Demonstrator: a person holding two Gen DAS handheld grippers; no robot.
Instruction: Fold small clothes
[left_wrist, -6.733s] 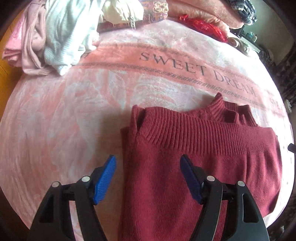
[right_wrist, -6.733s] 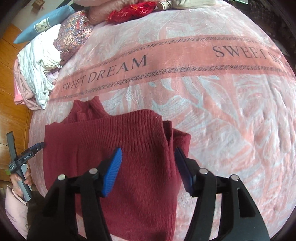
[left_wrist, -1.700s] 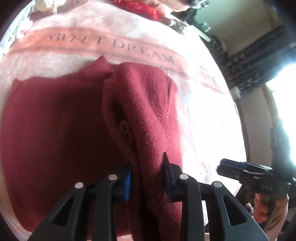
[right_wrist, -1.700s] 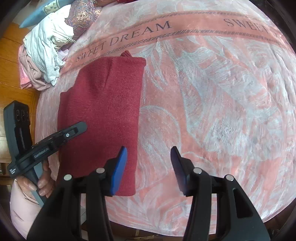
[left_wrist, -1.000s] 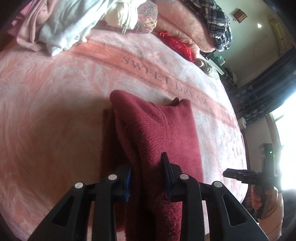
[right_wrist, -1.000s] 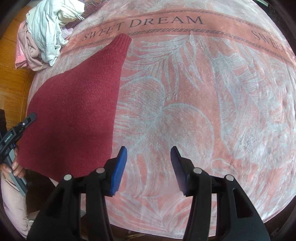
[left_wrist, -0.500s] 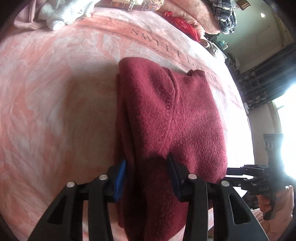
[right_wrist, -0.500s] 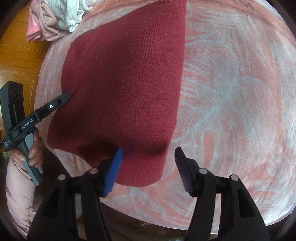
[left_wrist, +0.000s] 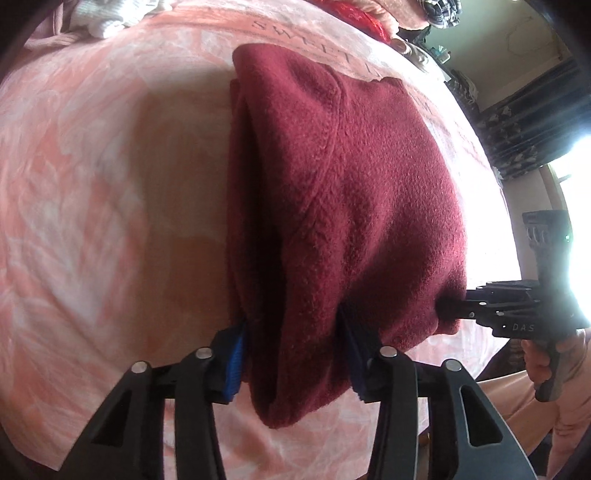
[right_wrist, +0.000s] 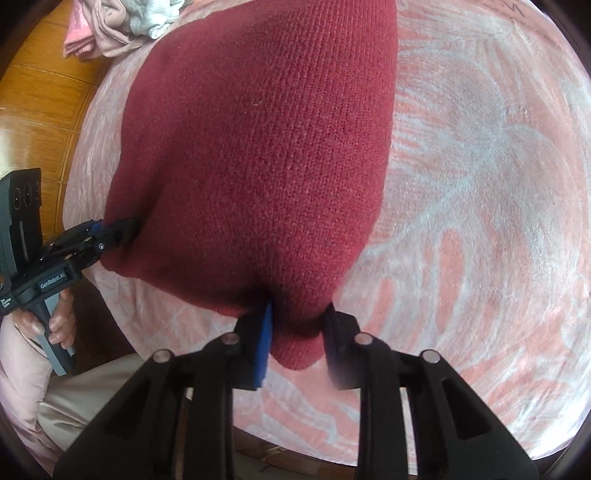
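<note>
Sweater (left_wrist: 343, 206): dark red knit, folded into a thick stack, lying on the pink blanket (left_wrist: 92, 155) at the near edge of the bed, one end toward each gripper.
Left gripper (left_wrist: 291, 354): blue pads pinching the near left corner of the sweater, a thick bundle of layers between them.
Right gripper (right_wrist: 297, 341): jaws have just closed; pads now pinch the near right corner, a small lobe of knit poking out between them.
Hands: one on each handle, left hand (right_wrist: 55, 321) and right hand (left_wrist: 546, 354), at the bed's near edge.
Far edge: heap of pale clothes (right_wrist: 122, 26) at the far left corner; lettering on the blanket behind the sweater.
</note>
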